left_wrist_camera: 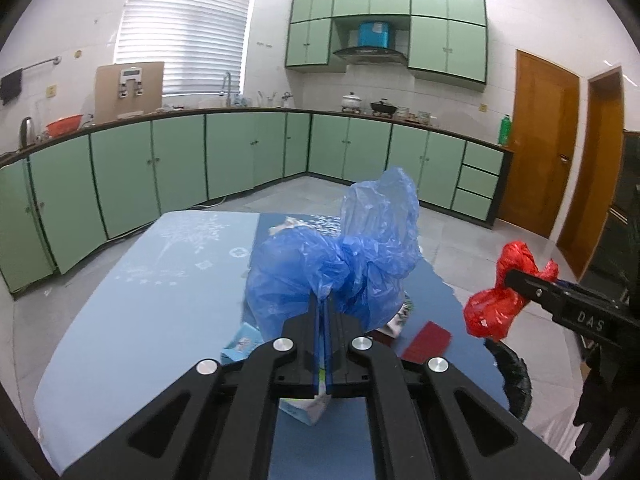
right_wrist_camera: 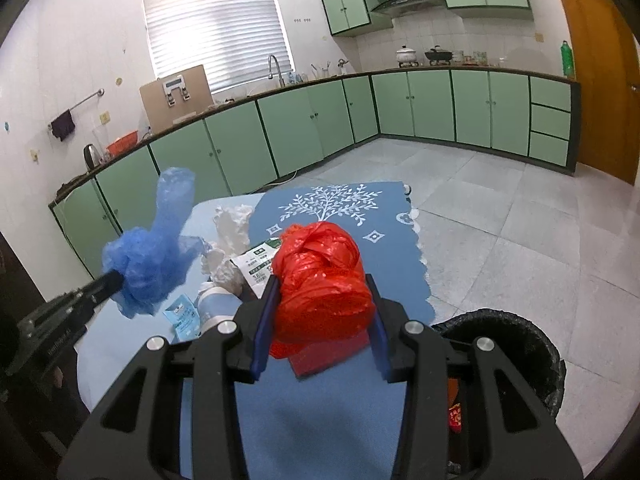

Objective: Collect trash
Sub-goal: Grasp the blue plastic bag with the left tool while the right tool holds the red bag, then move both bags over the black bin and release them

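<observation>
My left gripper [left_wrist_camera: 323,304] is shut on a crumpled blue plastic bag [left_wrist_camera: 340,260] and holds it above the table; the bag also shows in the right wrist view [right_wrist_camera: 152,268]. My right gripper [right_wrist_camera: 320,300] is shut on a crumpled red plastic bag [right_wrist_camera: 320,280], held above the table near its right edge; it also shows in the left wrist view [left_wrist_camera: 500,300]. Below lie white crumpled paper [right_wrist_camera: 232,232], a printed wrapper [right_wrist_camera: 256,264], a small blue packet [right_wrist_camera: 184,316] and a flat red card [left_wrist_camera: 426,342].
The table [left_wrist_camera: 140,300] has a blue cloth with a white tree print. A black-lined trash bin [right_wrist_camera: 520,344] stands on the floor at the table's right, with some trash inside. Green kitchen cabinets [left_wrist_camera: 200,160] line the walls behind.
</observation>
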